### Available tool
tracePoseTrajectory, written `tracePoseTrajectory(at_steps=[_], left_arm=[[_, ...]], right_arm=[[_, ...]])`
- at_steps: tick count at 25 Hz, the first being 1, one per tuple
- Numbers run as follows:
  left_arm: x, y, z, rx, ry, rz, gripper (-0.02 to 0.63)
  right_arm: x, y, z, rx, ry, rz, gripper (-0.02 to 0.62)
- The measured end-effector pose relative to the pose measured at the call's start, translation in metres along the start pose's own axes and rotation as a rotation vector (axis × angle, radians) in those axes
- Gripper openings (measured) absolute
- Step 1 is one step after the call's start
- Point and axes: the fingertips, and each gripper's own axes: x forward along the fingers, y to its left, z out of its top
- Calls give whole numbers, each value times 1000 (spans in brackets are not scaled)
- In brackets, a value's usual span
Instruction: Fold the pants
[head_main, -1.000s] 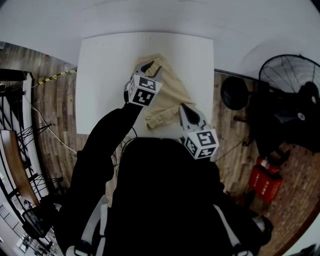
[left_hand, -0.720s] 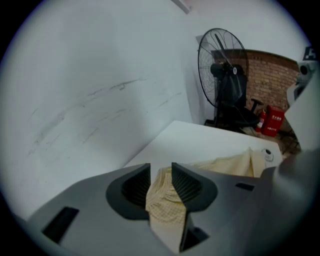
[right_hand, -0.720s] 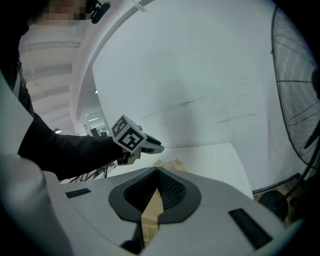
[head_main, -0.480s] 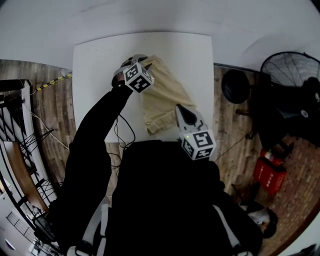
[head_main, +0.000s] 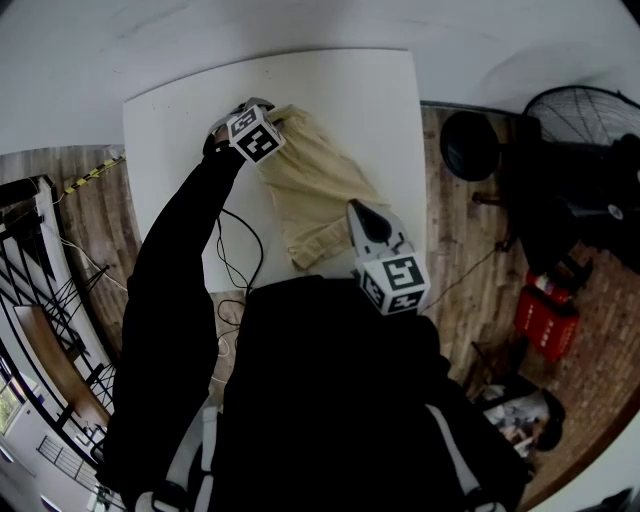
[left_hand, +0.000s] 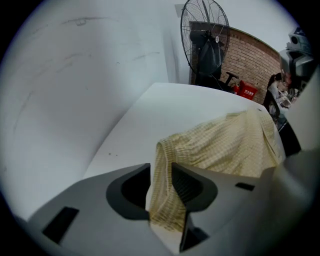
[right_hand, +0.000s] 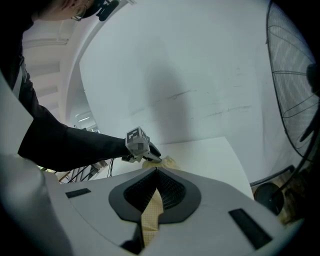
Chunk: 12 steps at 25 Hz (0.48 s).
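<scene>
The pale yellow checked pants lie stretched across the white table. My left gripper is at the far left of the cloth, shut on its upper corner. In the left gripper view that gripper pinches a fold of the pants, which drape away toward the right. My right gripper is at the near right edge of the pants, also shut on cloth. In the right gripper view a strip of the pants is clamped in my right gripper, and the left gripper shows beyond.
A standing fan and a round black base are on the wooden floor to the right, with a red crate nearer. Black cables hang off the table's near edge. A white wall is behind the table.
My left gripper has moved up and to the left across the table, drawing the pants' corner with it and stretching the cloth. The right gripper has hardly moved.
</scene>
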Motion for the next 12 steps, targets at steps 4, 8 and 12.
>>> tracePoseTrajectory(at_steps=[4,8,12], left_arm=[[11,-3,-2,-19,22,-103,127],[8,4,7,-58,10,-198,127],[8,2,5,-60,34,-270,127]], right_arm=[[2,-5,-2,8,11,-15,5],[5,-8,-4,11,17,-27,5],[5,-7,-5,-5,23,-32,5]])
